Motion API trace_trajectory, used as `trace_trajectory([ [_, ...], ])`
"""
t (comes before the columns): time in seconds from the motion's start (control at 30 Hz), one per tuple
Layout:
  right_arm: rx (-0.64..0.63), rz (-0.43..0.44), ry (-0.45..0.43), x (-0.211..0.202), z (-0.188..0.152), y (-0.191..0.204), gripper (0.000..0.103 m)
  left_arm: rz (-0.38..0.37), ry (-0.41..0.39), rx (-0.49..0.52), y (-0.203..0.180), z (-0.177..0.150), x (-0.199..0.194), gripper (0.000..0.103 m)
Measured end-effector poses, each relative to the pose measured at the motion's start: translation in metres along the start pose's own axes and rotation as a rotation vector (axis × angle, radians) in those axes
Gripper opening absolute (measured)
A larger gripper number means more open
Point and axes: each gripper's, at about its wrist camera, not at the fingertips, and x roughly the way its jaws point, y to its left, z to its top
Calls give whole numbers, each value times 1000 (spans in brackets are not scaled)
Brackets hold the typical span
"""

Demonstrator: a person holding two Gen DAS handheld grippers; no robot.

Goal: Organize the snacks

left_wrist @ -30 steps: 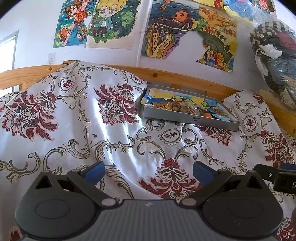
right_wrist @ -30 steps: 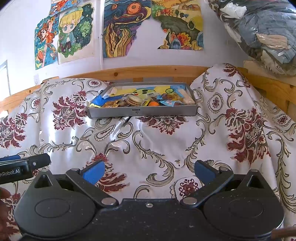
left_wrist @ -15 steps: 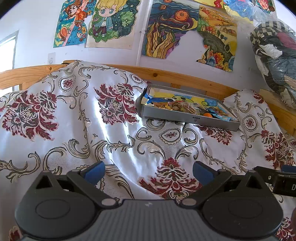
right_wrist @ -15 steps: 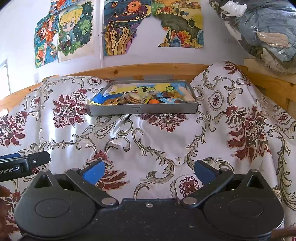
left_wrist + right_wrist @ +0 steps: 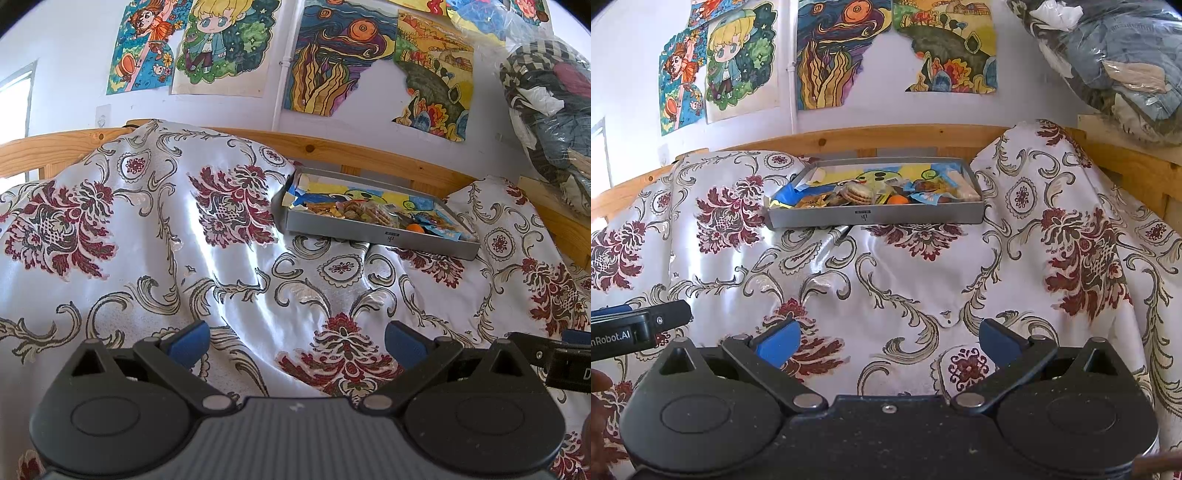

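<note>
- Both grippers, left gripper (image 5: 297, 341) and right gripper (image 5: 888, 341), hang wide open, holding nothing, low over the flowery cloth (image 5: 886, 280).
- Snacks (image 5: 882, 194) sit in the grey tray (image 5: 875, 216) far back.

Small shifts only. From the right gripper (image 5: 888, 341), the scene ahead creeps up: the wooden rail (image 5: 905, 134) behind the tray (image 5: 923, 216) sits a touch higher than a second ago, the tray's far rim too. The tray looks slightly deeper front to back, so a bit more of the snacks (image 5: 860, 194) inside shows. The left gripper (image 5: 295, 341), seen just off the right gripper's left finger, has its tip a hair higher than a second ago. From the left gripper, the right gripper off its right finger drops slightly lower, step by step, and the tray far ahead nudges a trace to the right
</note>
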Motion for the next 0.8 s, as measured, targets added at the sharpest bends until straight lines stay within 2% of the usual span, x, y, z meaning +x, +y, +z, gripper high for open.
trace_trajectory([
  [0.63,2,1,5,-1,-2,0,102,2,0,-2,0,-2,0,103],
  [0.8,4,-1,9,0,-2,1,102,38,14,-1,1,-1,0,102],
])
